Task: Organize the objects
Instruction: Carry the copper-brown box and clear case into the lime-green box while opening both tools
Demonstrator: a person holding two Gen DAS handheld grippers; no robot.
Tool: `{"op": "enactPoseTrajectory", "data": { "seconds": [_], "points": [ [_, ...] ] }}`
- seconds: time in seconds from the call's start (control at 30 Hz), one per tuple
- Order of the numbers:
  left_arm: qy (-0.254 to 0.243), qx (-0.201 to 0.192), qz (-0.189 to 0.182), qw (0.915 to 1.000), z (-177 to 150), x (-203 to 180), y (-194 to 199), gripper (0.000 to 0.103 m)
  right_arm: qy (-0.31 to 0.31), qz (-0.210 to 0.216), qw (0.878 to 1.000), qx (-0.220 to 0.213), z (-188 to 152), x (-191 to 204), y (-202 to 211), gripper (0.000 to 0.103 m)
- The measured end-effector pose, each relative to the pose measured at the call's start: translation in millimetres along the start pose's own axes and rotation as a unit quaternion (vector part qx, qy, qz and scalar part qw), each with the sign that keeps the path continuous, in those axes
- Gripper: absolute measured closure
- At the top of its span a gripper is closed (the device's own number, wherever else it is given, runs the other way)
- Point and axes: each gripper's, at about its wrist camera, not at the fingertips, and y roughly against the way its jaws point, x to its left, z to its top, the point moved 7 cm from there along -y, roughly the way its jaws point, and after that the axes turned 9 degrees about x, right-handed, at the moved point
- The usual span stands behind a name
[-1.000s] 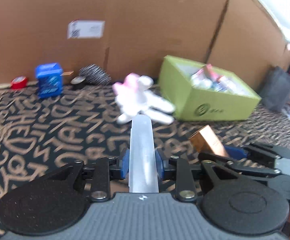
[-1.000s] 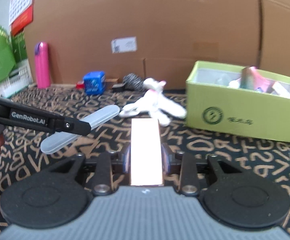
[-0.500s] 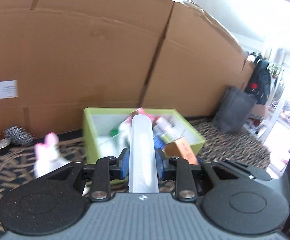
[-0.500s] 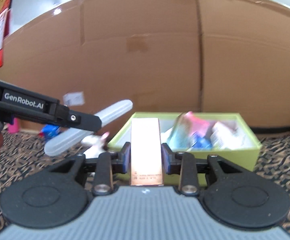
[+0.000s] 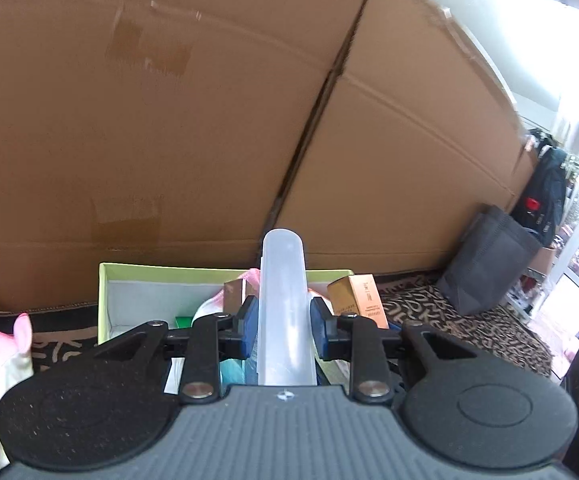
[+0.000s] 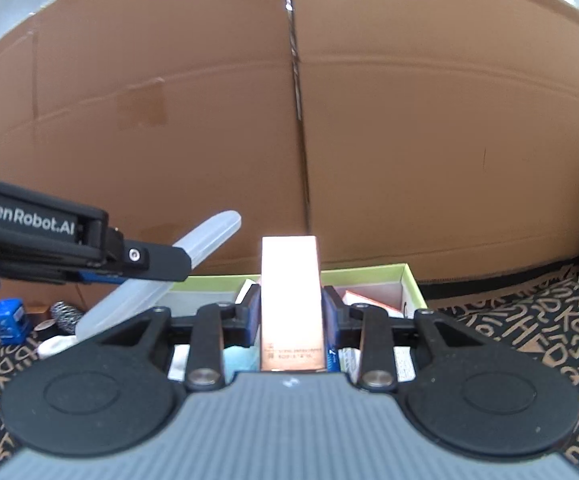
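Green box [image 5: 225,273] sits right under both hands, already half full. Left gripper [image 5: 282,322] is clamped on the translucent case [image 5: 283,280], right gripper [image 6: 291,312] on the small carton [image 6: 290,280]. I'd lower each over a bare spot before letting go, one at a time so they don't knock.

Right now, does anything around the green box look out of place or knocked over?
The white plush toy lies on the patterned cloth left of the green box, not inside it. Otherwise nothing looks spilled or damaged.

Bright daylight, glare, fisheye-warped edges
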Motion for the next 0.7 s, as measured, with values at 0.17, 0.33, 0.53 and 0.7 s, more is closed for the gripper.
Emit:
{"op": "enactPoseTrajectory", "data": {
  "seconds": [0.17, 0.33, 0.53, 0.7],
  "points": [
    [-0.001, 0.006, 0.008, 0.9999, 0, 11, -20, 0.074, 0.015, 0.003, 1.0, 0.014, -7, -4, -28, 0.072],
    [0.0, -0.005, 0.002, 1.0, 2, 18, -29, 0.068, 0.046, -0.008, 0.999, 0.017, -18, 2, -43, 0.057],
    [-0.005, -0.025, 0.012, 0.9996, -3, 25, -20, 0.02, 0.07, -0.039, 0.997, -0.022, -23, -2, -26, 0.001],
    [0.009, -0.014, 0.013, 0.9998, -10, 30, -19, 0.02, 0.068, -0.044, 0.996, -0.031, -29, -6, -15, 0.0]
  ]
}}
